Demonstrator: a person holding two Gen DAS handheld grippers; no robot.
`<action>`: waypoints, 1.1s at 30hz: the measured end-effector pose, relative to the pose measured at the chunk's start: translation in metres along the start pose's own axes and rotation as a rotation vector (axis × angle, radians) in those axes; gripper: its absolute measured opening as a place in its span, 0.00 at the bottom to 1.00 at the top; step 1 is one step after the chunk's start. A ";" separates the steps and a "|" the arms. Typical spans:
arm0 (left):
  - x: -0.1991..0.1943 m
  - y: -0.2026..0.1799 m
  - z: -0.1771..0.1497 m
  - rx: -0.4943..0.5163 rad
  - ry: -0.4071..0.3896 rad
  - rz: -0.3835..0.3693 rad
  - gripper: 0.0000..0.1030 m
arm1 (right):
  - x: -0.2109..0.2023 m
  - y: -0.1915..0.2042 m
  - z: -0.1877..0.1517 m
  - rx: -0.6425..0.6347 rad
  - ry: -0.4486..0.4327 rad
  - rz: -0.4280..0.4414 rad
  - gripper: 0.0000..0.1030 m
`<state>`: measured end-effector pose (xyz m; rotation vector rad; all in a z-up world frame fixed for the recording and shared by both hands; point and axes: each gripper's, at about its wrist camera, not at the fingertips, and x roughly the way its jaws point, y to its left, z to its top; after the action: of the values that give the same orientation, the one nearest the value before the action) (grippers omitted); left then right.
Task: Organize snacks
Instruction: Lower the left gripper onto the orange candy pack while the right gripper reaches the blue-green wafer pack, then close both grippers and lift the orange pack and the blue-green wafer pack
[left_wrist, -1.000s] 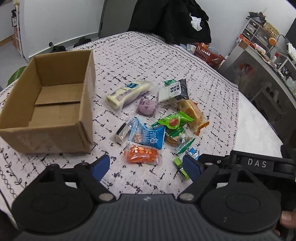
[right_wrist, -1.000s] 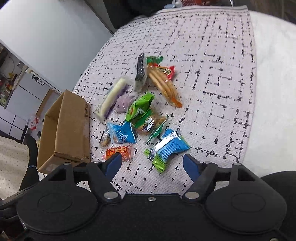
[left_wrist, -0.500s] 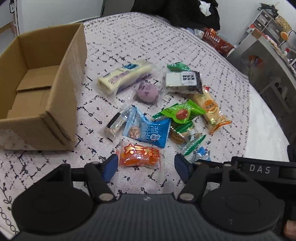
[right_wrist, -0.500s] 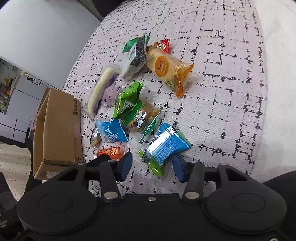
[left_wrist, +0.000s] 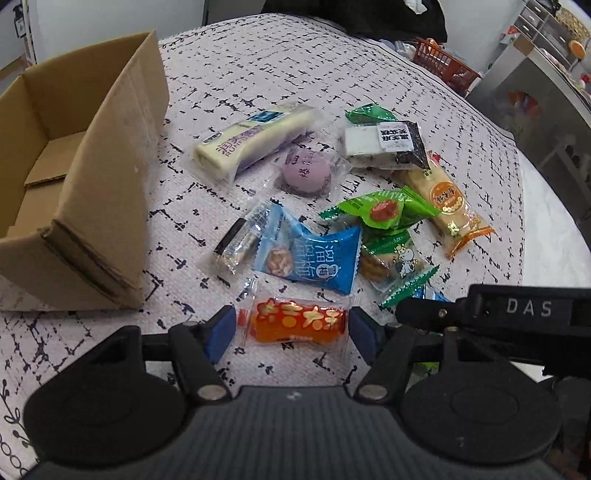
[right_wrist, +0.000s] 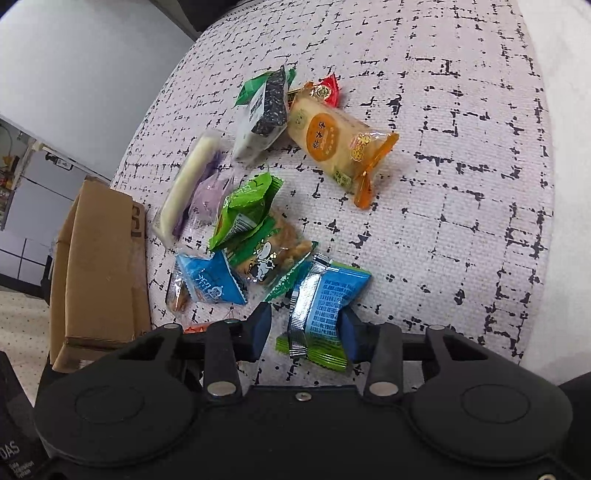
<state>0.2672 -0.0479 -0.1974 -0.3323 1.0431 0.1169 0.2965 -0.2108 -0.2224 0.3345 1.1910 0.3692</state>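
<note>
Several wrapped snacks lie in a loose pile on a patterned cloth. My left gripper (left_wrist: 291, 328) is open, its blue pads on either side of an orange packet (left_wrist: 297, 324) without pressing it. My right gripper (right_wrist: 304, 328) is open around a blue and green packet (right_wrist: 325, 299), the right pad touching its edge. An open, empty cardboard box (left_wrist: 79, 181) stands left of the pile; it also shows in the right wrist view (right_wrist: 98, 258).
Other snacks: a blue packet (left_wrist: 314, 258), a purple cake (left_wrist: 306, 173), a long white roll (left_wrist: 251, 142), a black and white packet (left_wrist: 384, 142), an orange-ended cracker pack (left_wrist: 443, 199). The table edge (left_wrist: 546, 221) curves at right.
Both grippers have moved forward and down to the pile and narrowed. The left pads now flank the orange packet and the right pads flank the blue and green packet.
</note>
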 end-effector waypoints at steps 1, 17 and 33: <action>0.000 -0.001 -0.001 0.006 -0.002 0.002 0.65 | 0.000 0.001 0.000 -0.007 0.001 -0.004 0.40; -0.025 0.000 -0.008 0.009 -0.056 -0.055 0.47 | -0.007 0.017 -0.006 -0.081 -0.047 -0.061 0.28; -0.087 0.014 -0.001 -0.030 -0.189 -0.124 0.47 | -0.060 0.039 -0.015 -0.120 -0.154 -0.034 0.27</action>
<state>0.2195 -0.0298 -0.1258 -0.4048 0.8323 0.0511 0.2589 -0.2025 -0.1601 0.2339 1.0174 0.3768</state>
